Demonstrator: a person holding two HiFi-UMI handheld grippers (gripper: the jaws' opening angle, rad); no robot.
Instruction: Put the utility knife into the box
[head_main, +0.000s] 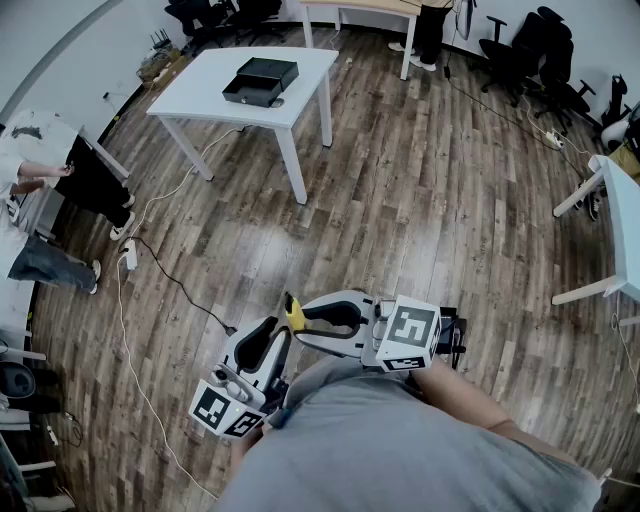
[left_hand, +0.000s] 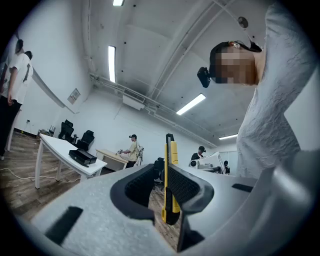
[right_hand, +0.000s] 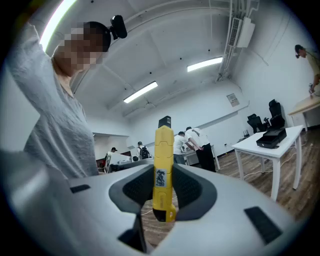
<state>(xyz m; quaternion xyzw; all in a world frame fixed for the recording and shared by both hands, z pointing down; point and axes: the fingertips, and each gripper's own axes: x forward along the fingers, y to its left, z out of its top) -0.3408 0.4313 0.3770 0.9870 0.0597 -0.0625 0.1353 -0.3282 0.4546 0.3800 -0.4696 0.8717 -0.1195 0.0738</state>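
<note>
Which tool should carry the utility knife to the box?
Right. The right tool looks clamped on the utility knife; the left tool shows a gap beside it. The box lies ahead.

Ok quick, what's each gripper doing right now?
Left gripper: open; the utility knife is between its jaws, with a gap on one side.
Right gripper: closed, holding the utility knife.

Open floor (head_main: 420, 210) reaches the table (head_main: 205, 92) under the box (head_main: 262, 78) (cables (head_main: 178, 285) cross).
</note>
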